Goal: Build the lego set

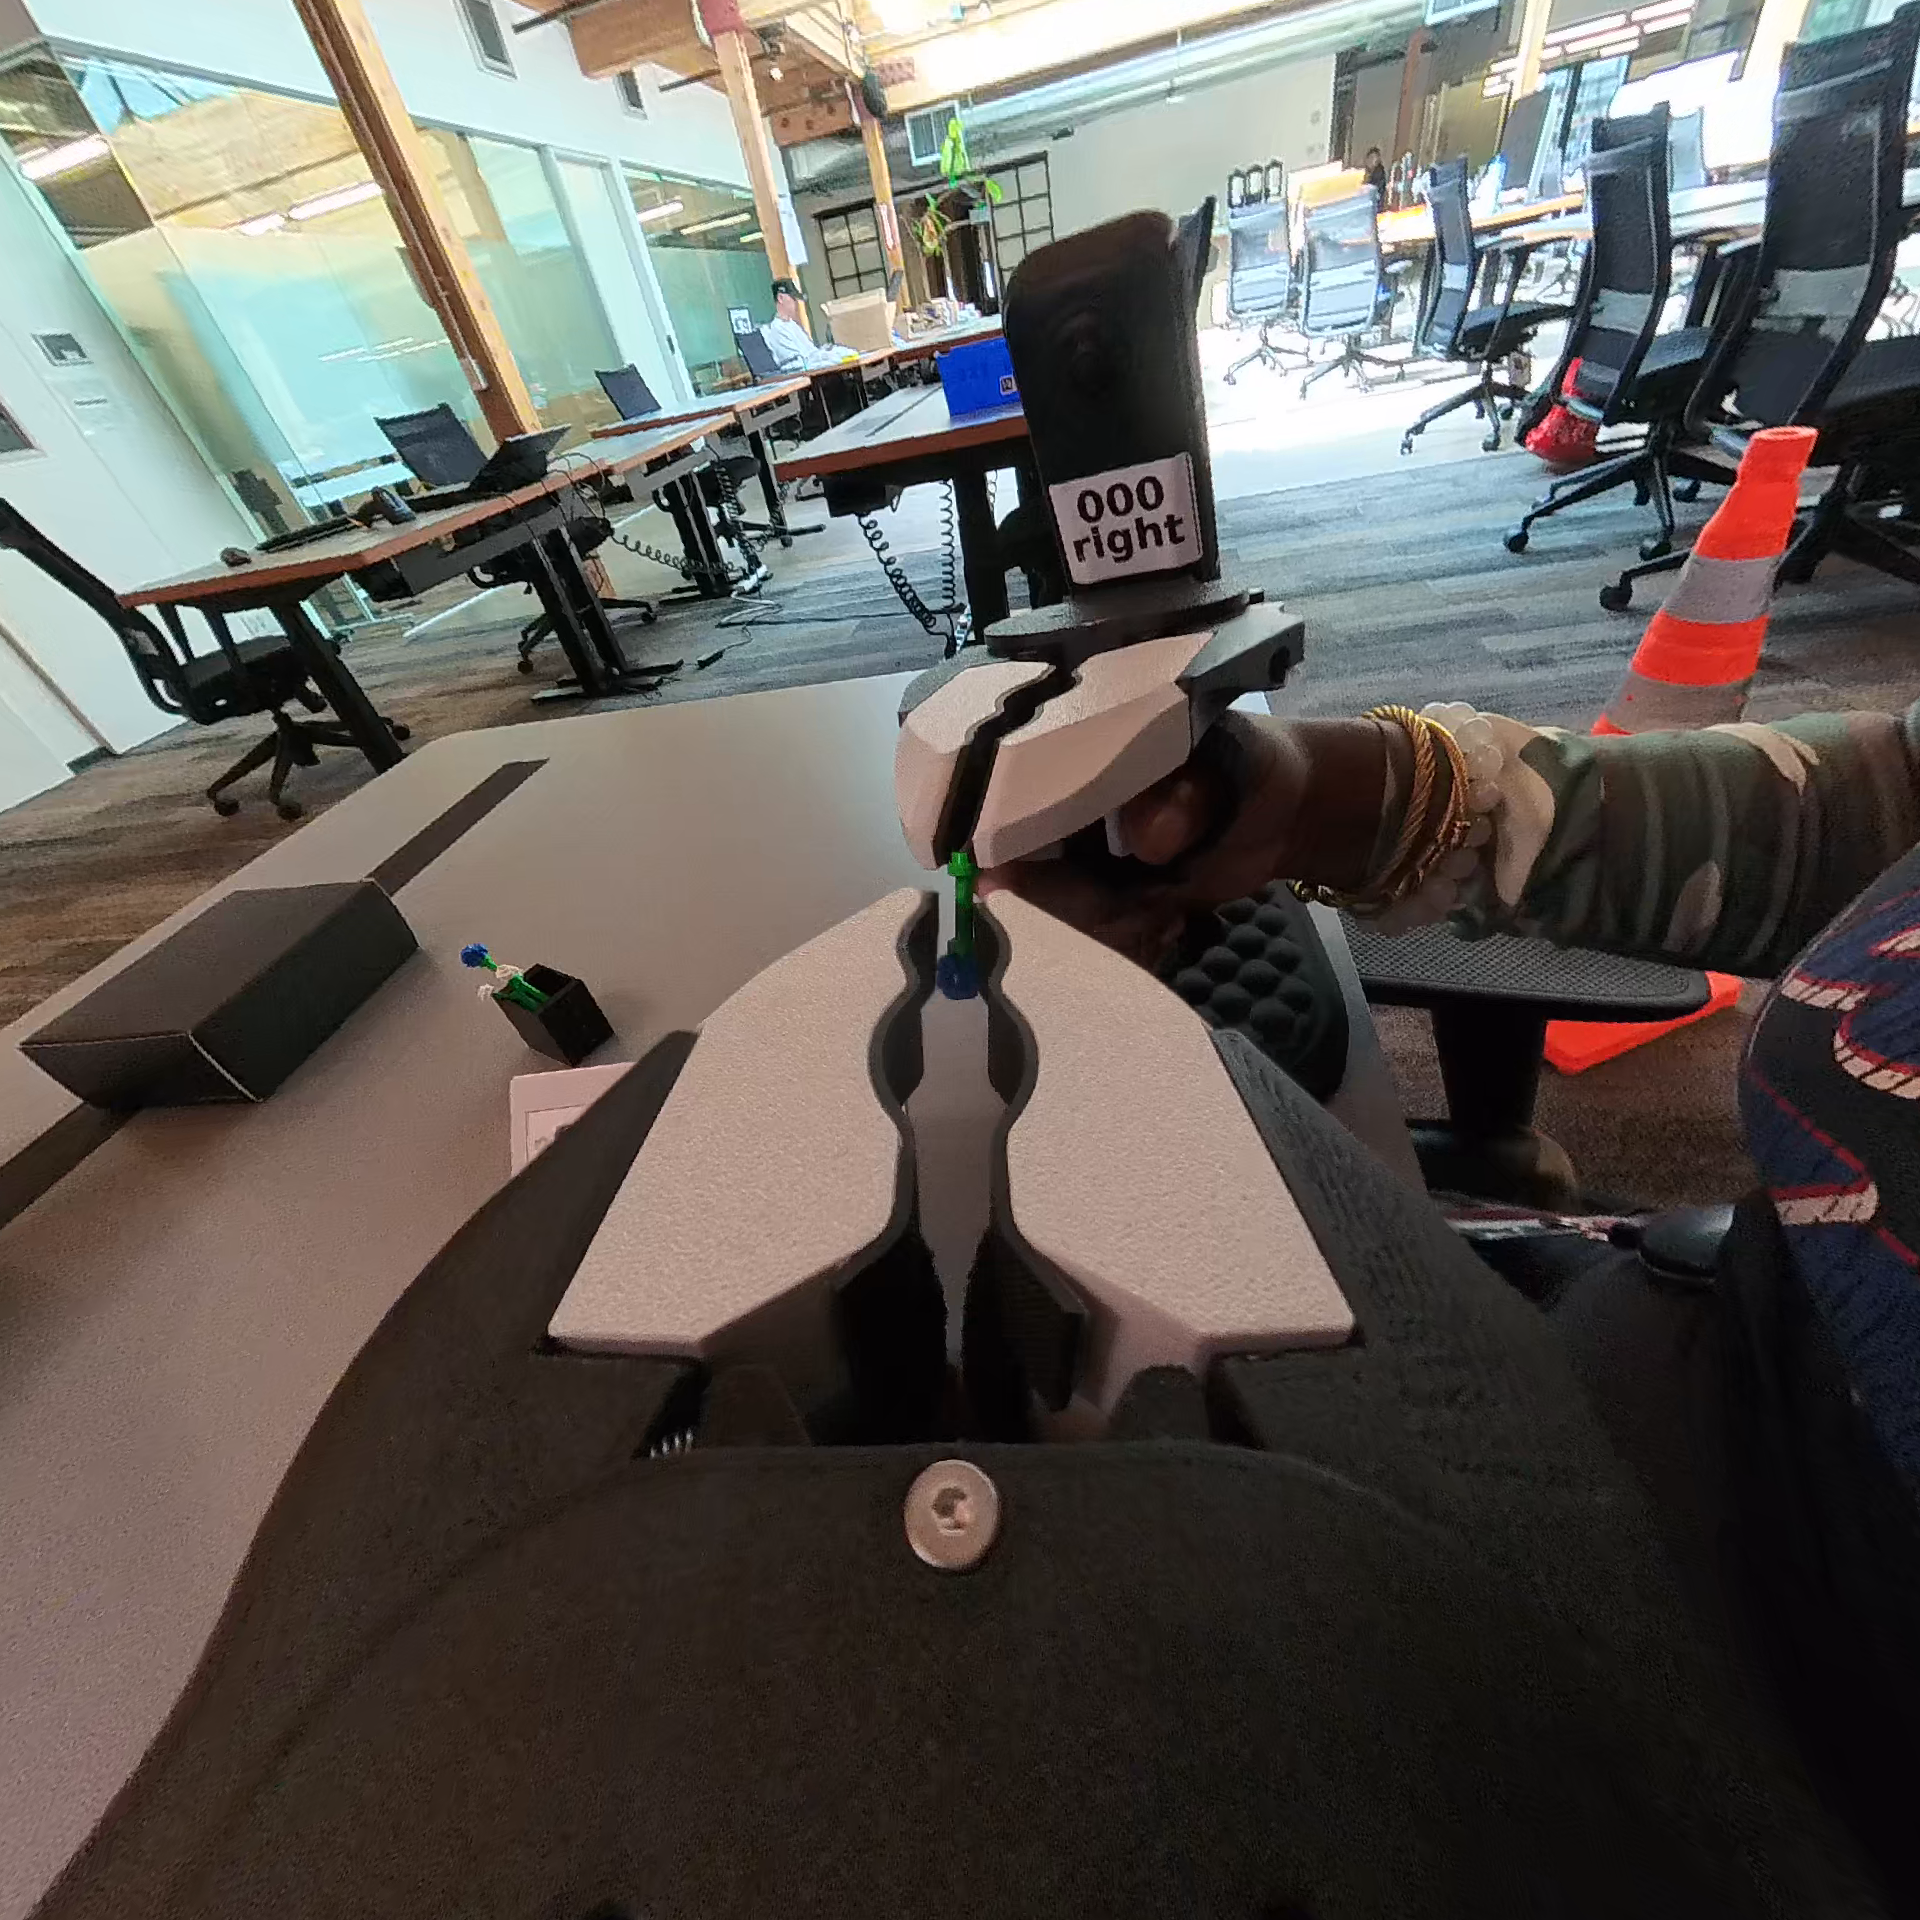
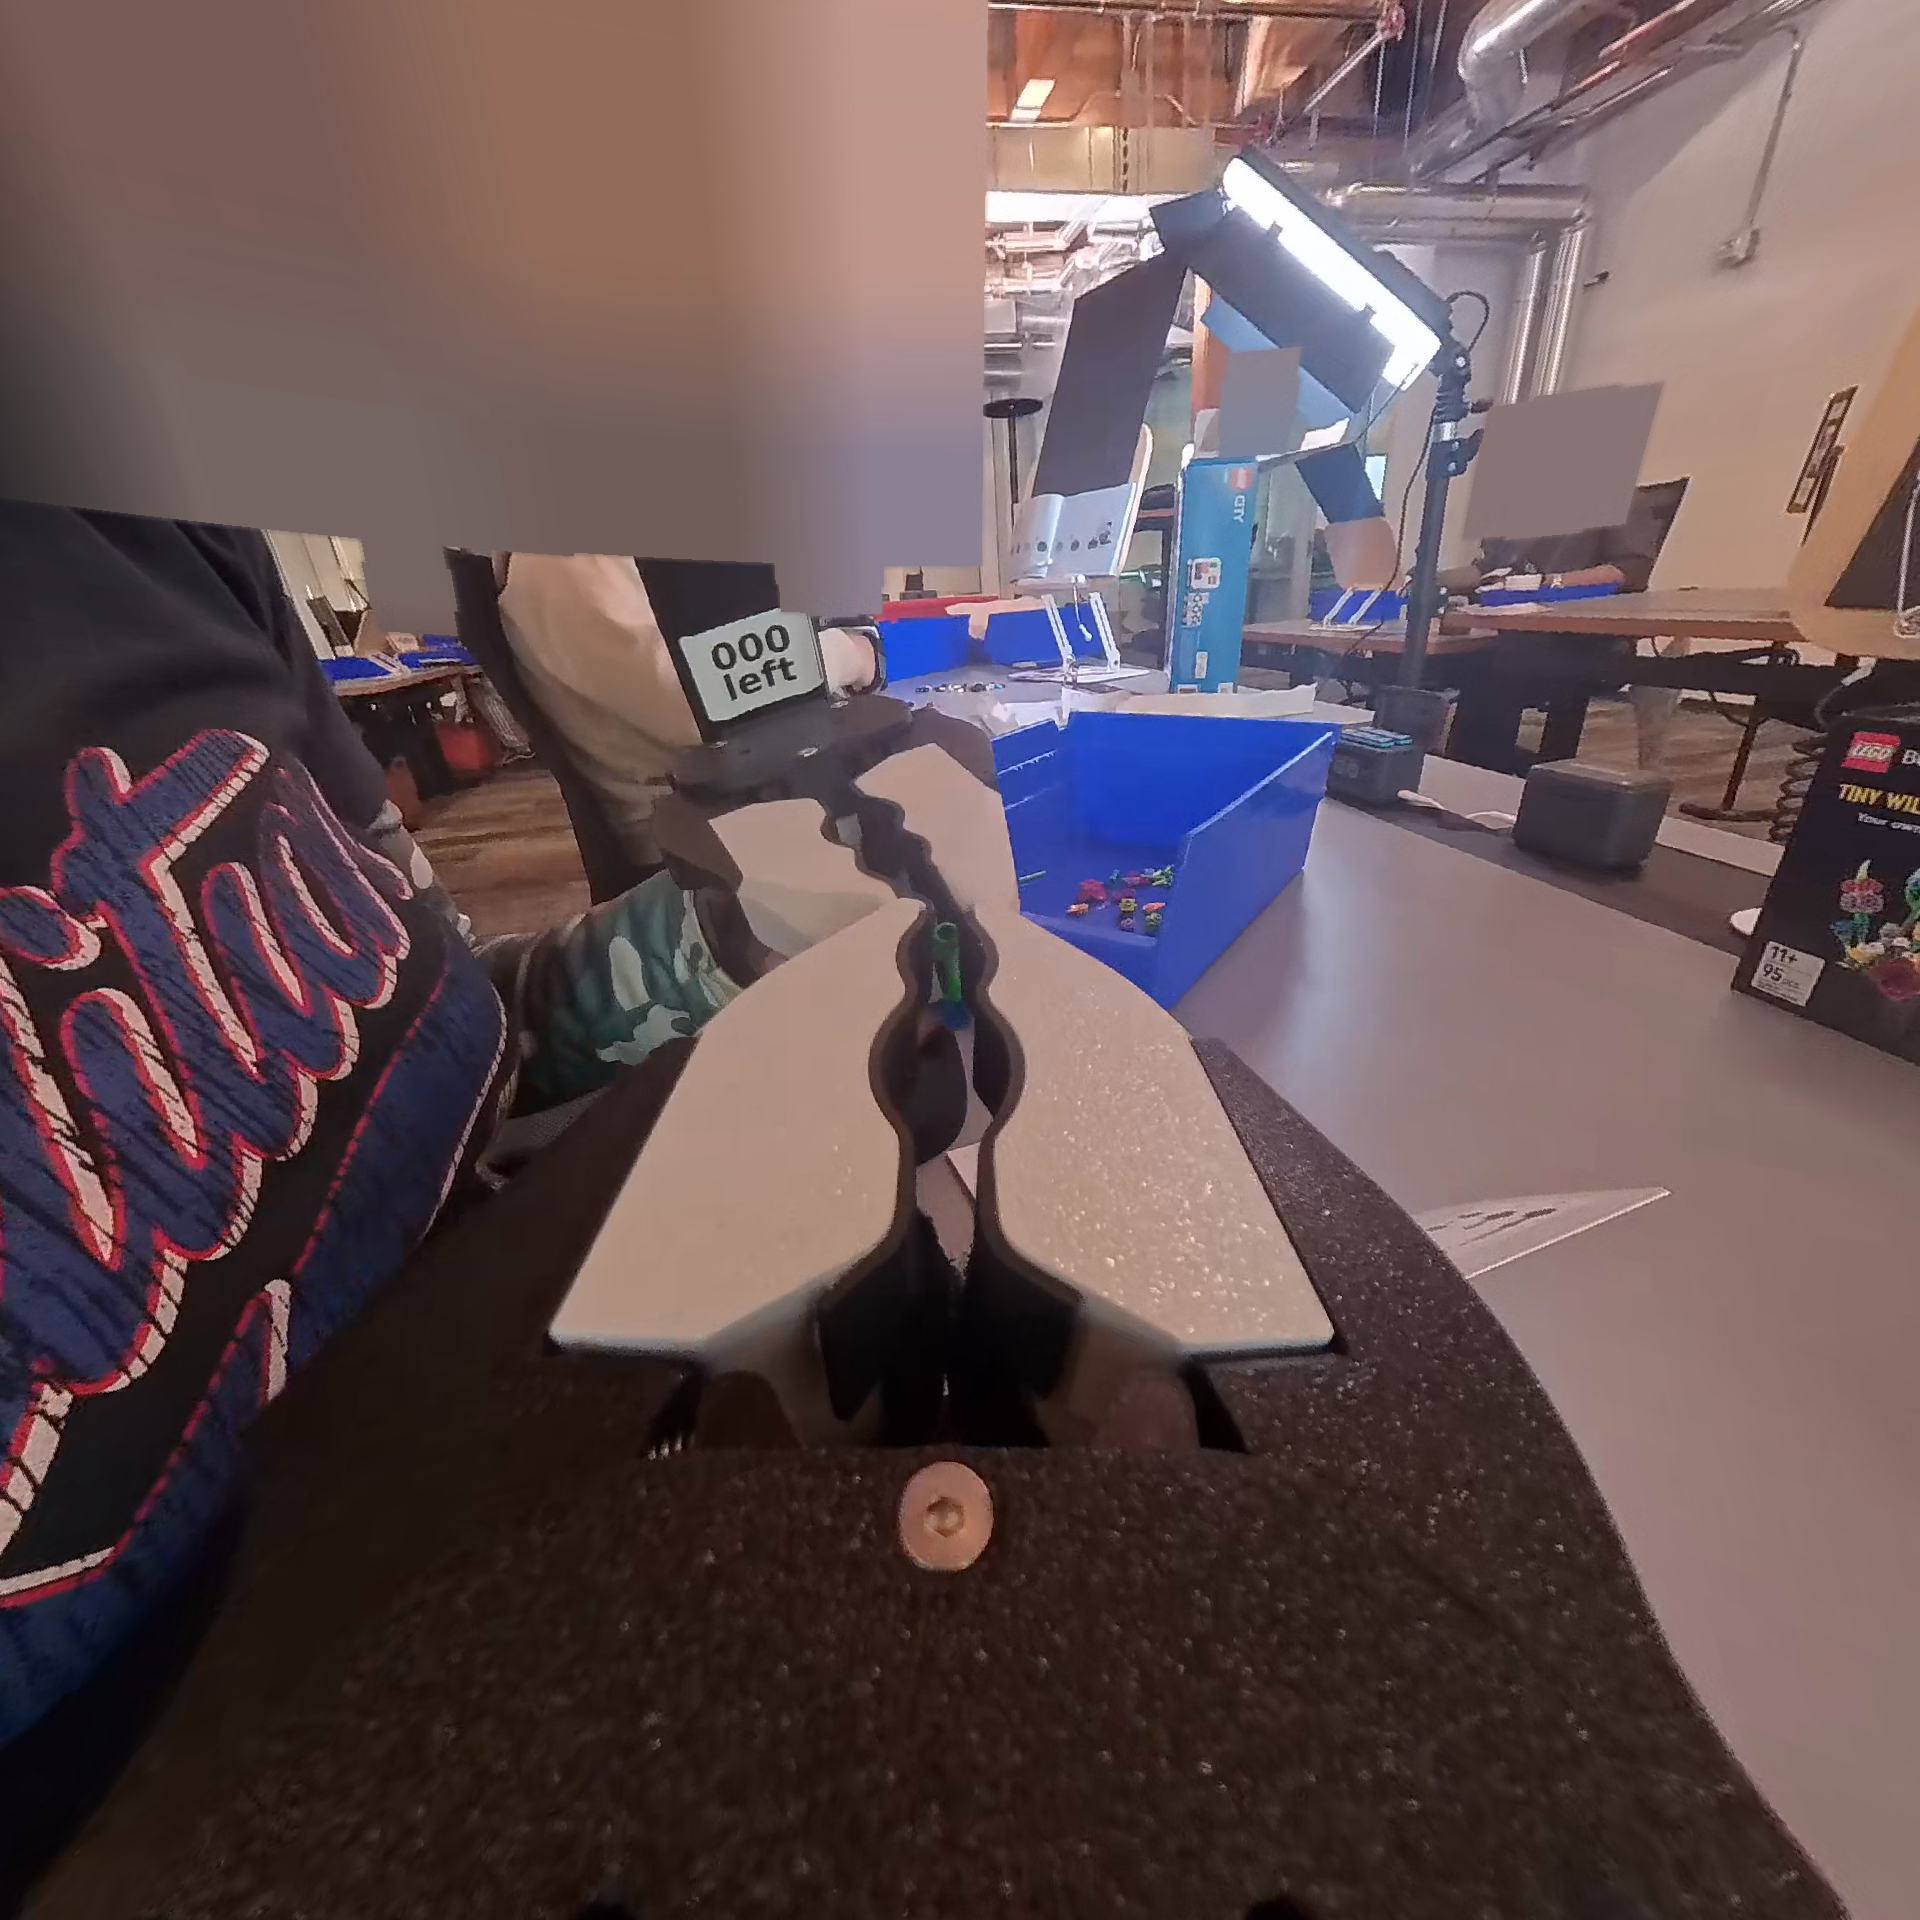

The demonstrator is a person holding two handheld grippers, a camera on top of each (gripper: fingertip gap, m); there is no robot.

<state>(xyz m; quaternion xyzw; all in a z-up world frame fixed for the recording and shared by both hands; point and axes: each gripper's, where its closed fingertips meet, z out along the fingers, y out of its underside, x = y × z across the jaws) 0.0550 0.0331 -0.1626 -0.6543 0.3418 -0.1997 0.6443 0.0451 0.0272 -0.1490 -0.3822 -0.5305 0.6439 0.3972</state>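
A small green lego stem (image 1: 962, 906) with a blue flower (image 1: 956, 977) at its lower end is held in the air between both grippers. My left gripper (image 1: 958, 920) is shut around its flower end. My right gripper (image 1: 961, 847) comes down from above and is shut on the stem's top. In the right wrist view the stem (image 2: 948, 956) and the blue flower (image 2: 952, 1013) show between the right gripper's (image 2: 940, 927) tips, with the left gripper (image 2: 914, 883) just behind. A black lego pot (image 1: 556, 1013) with a blue flower and a white flower stands on the table (image 1: 644, 831).
A black box (image 1: 218, 997) lies at the table's left, a white sheet (image 1: 561, 1112) beside the pot. A blue bin (image 2: 1226, 821) with several small loose pieces (image 2: 1122, 904) stands ahead on the right, a lego set box (image 2: 1849, 883) farther right. A chair armrest (image 1: 1507, 966) and an orange cone (image 1: 1714, 603) are beyond the table edge. It is some 25 cm from my left tips to the black lego pot (image 1: 556, 1013).
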